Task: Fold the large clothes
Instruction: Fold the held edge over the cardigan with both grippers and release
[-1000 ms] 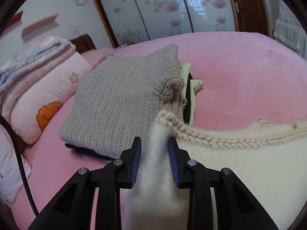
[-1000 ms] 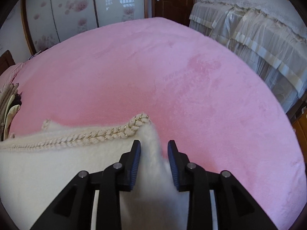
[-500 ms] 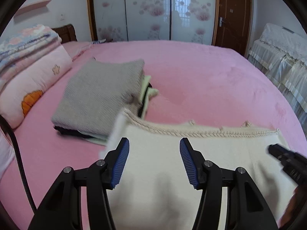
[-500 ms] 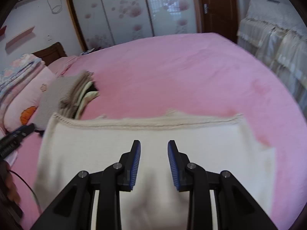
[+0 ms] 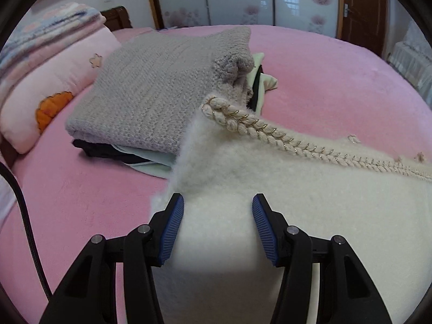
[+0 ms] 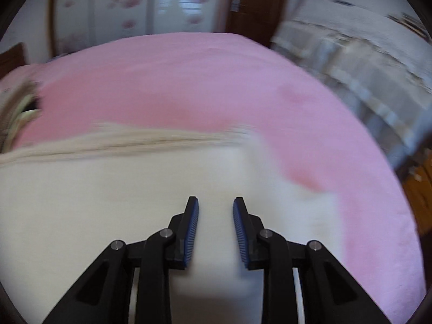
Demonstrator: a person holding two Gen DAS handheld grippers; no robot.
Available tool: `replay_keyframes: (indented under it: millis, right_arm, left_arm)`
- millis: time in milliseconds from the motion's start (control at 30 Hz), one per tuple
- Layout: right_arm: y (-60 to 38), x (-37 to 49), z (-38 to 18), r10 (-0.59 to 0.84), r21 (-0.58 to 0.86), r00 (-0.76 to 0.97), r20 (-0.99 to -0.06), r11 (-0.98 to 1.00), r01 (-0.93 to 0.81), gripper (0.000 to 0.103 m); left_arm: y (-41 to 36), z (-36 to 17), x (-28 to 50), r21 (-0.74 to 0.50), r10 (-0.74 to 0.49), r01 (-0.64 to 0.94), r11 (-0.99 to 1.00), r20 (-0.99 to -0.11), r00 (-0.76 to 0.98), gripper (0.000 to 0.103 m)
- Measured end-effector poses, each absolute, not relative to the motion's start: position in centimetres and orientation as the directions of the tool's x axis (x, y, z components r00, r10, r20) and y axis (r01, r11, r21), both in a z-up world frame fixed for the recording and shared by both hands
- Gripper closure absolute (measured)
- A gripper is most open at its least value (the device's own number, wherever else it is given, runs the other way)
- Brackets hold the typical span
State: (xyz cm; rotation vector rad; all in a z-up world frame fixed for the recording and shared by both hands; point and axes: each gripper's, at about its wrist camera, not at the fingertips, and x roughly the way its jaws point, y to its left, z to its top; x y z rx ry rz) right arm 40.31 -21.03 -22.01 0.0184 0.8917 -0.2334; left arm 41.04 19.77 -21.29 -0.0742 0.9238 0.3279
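Note:
A fluffy cream garment (image 5: 270,189) with a braided, gold-ringed edge (image 5: 259,128) lies folded on the pink bed (image 5: 337,81). My left gripper (image 5: 218,205) is open just above its left part, near the braided corner, holding nothing. In the right wrist view, which is motion-blurred, the same cream garment (image 6: 121,189) spreads below my right gripper (image 6: 216,208). Its jaws stand a little apart over the cloth, with nothing between them.
A stack of folded clothes topped by a grey knit sweater (image 5: 162,81) sits just left of the cream garment. Pink pillows and a folded blanket (image 5: 48,62) lie at the far left. A second bed with a lace cover (image 6: 364,54) stands right.
Both grippers let go of the cream garment's corners, lifted back, then came down again close over the cloth. The left jaws opened wide. The garment now lies flat on the bed.

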Motion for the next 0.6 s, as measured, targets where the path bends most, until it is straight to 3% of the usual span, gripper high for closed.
replay_keyframes:
  millis: [33,100,200,300,500,600]
  right_arm:
    - [-22.7,40.0,-22.1,-0.148,-0.025,0.599,-0.787,0.978,0.209,0.103]
    - [-23.5,39.4,-21.7,-0.105,0.015,0.607,-0.788,0.982,0.19,0.103]
    - [-22.5,38.6,-20.8,-0.235,-0.122,0.585,-0.776,0.967,0.225,0.095]
    - [-22.8,36.7,-19.1,-0.15,-0.035,0.594,-0.79,0.979,0.2,0.095]
    - [-19.9,30.4,-14.3,-0.031,0.028,0.671,-0.74,0.997,0.076,0.094]
    - [-18.1,27.9,-13.3,0.066,0.102,0.674,-0.736,0.995,0.015,0.093]
  left_arm:
    - [19.9,-21.4,41.0,0.071,0.238,-0.303,0.95,-0.794,0.56,0.05]
    - [19.6,-21.1,40.7,0.082,0.245,-0.298,0.951,-0.788,0.565,0.05]
    - [19.8,-19.8,39.9,0.059,0.233,-0.309,0.949,-0.793,0.562,0.05]
    - [20.3,-17.1,38.1,-0.018,0.172,-0.305,0.952,-0.792,0.585,0.05]
    - [19.9,-11.3,31.3,0.072,0.222,-0.265,0.962,-0.772,0.596,0.05]
    - [19.5,-10.1,28.0,0.019,0.162,-0.238,0.971,-0.785,0.598,0.048]
